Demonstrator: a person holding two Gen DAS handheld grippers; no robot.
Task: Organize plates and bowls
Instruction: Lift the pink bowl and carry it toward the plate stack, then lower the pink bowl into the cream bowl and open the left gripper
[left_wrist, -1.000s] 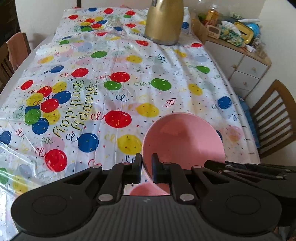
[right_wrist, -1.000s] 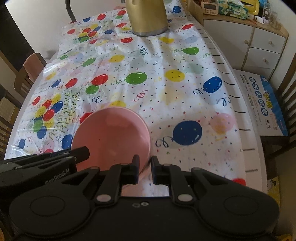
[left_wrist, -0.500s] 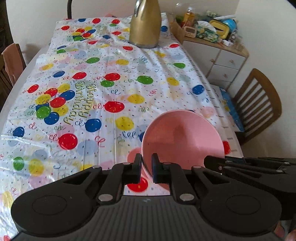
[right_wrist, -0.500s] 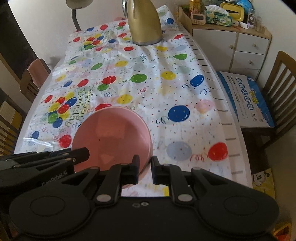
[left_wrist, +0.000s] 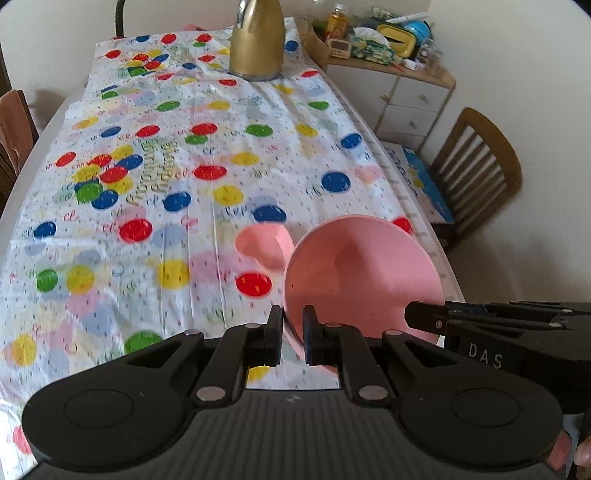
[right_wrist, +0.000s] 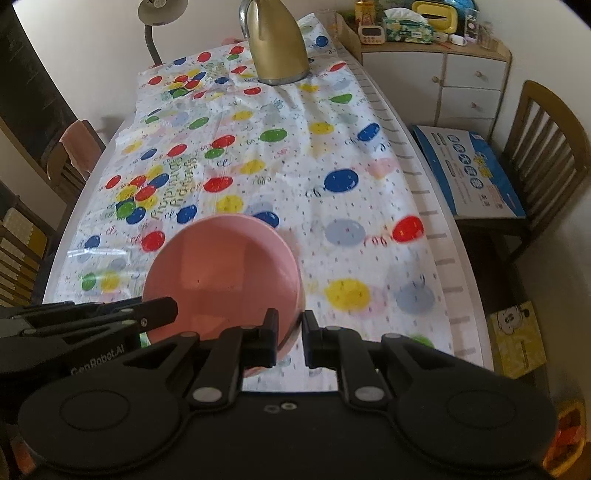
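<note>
A large pink bowl (left_wrist: 364, 277) hangs tilted above the near end of the balloon-print tablecloth (left_wrist: 184, 147). My left gripper (left_wrist: 293, 332) is shut on its left rim. My right gripper (right_wrist: 289, 332) is shut on the opposite rim of the same pink bowl (right_wrist: 221, 273). Each gripper shows at the edge of the other's view: the right gripper (left_wrist: 424, 317) and the left gripper (right_wrist: 162, 310). A smaller pink dish (left_wrist: 264, 245) lies on the cloth just beyond the held bowl; in the right wrist view the bowl hides it.
A gold jug (left_wrist: 256, 44) stands at the table's far end beside a lamp (right_wrist: 159, 14). A cluttered white drawer cabinet (left_wrist: 402, 96) is at the far right. A wooden chair (left_wrist: 476, 162) with a blue box (right_wrist: 469, 173) stands right of the table, another chair (right_wrist: 74, 155) left.
Both grippers have risen and drawn back toward the table's near end with the bowl between them. The smaller pink dish has come into view from under the bowl.
</note>
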